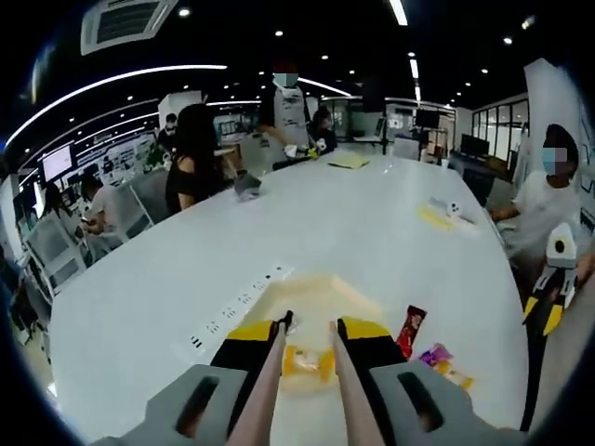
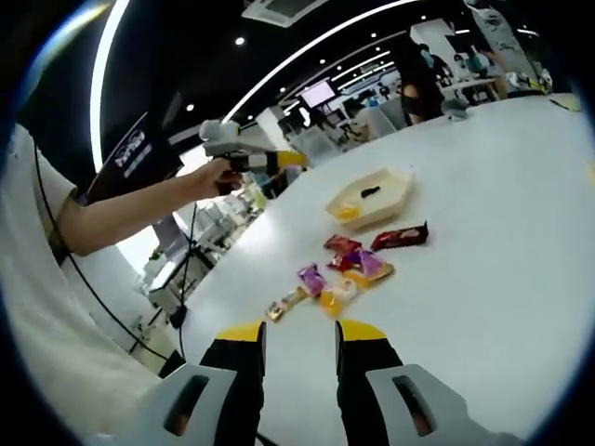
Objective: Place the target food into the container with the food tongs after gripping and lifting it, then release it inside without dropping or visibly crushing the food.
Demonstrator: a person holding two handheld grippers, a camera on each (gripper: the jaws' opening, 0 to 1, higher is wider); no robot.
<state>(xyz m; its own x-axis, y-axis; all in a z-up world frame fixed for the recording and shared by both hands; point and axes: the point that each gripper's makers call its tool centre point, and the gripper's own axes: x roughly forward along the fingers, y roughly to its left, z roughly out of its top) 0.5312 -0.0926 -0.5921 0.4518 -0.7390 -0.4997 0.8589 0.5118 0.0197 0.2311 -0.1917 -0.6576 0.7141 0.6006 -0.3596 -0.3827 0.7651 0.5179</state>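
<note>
Now | left gripper squeezing tongs, yellow wrapped snack between | right gripper fingers apart, empty

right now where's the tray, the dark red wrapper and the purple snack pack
tray [image 2: 390, 195], right gripper view, on its near rim.
dark red wrapper [image 2: 400, 236], right gripper view, on the middle of the packet.
purple snack pack [image 2: 310, 278], right gripper view, on its centre.
</note>
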